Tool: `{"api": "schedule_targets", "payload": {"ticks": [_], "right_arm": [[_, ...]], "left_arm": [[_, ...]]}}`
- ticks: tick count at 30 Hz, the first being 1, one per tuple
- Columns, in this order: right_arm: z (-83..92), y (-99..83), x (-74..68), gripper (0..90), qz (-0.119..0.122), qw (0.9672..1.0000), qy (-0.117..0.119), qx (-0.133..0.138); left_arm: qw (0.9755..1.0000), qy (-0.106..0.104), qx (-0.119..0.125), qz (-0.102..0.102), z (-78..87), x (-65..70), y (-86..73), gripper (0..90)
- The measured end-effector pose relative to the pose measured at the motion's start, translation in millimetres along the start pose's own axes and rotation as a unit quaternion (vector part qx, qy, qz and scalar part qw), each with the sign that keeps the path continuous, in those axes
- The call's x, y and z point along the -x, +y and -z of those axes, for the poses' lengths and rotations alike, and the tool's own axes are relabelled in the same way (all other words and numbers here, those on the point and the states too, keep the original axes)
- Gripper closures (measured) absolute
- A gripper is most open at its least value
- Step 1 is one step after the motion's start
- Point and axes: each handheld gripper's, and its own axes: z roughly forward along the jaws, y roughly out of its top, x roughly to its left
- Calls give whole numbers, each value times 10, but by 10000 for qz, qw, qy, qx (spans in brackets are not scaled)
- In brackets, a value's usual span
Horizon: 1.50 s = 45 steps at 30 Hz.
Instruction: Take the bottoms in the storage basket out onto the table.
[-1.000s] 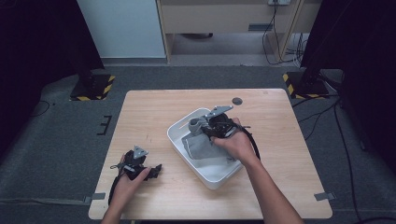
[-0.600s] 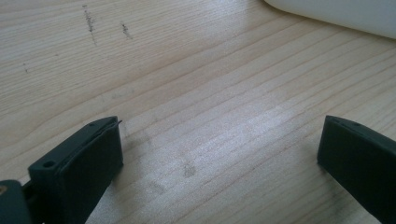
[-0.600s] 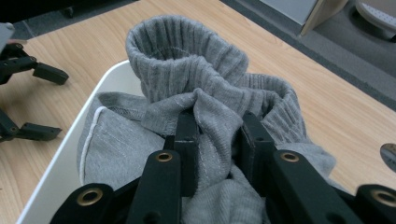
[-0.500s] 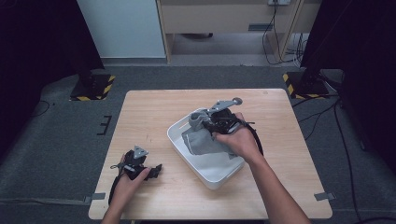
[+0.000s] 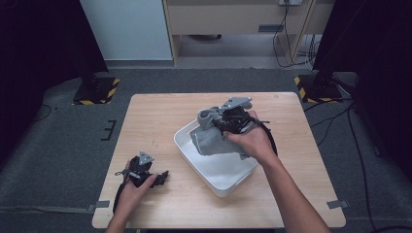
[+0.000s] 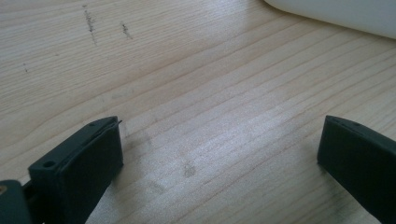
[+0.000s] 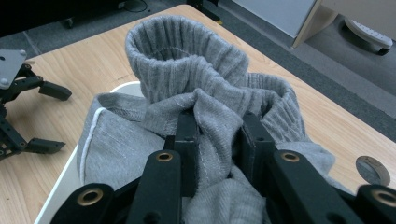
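Observation:
A grey knit garment (image 5: 213, 140) with a ribbed collar (image 7: 187, 65) hangs over a white bin (image 5: 193, 159) in the middle of the wooden table. My right gripper (image 5: 214, 122) is shut on a bunched fold of it, and the jaws pinch the cloth from both sides (image 7: 217, 126). The garment's lower part still droops into the bin. My left gripper (image 5: 161, 177) rests on the table near the front left. Its jaws stand wide open over bare wood (image 6: 219, 140).
The bin's rim (image 6: 336, 14) lies just beyond the left gripper's jaws. A small round grey disc (image 7: 372, 170) lies on the table behind the bin. Dark stands and cables sit on the floor beyond the table's far edge.
My right gripper has risen and lifted the grey garment higher out of the bin. The left gripper has stayed where it was.

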Motion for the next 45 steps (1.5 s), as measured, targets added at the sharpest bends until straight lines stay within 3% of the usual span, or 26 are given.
{"api": "schedule_targets", "payload": {"ticks": [13,30,45], "right_arm": [[120,62,102,728,-142,9997,-97,174],[226,110,159,728,-118,9994,-173,267],[465,49,445,727,-217,9980,-498,311]], "left_arm": [[10000,1,-2,-11,0,-1,0,0],[10000,1,-4,-10,1,-1,0,0],[10000,3,-2,-8,1,0,0,0]]}}
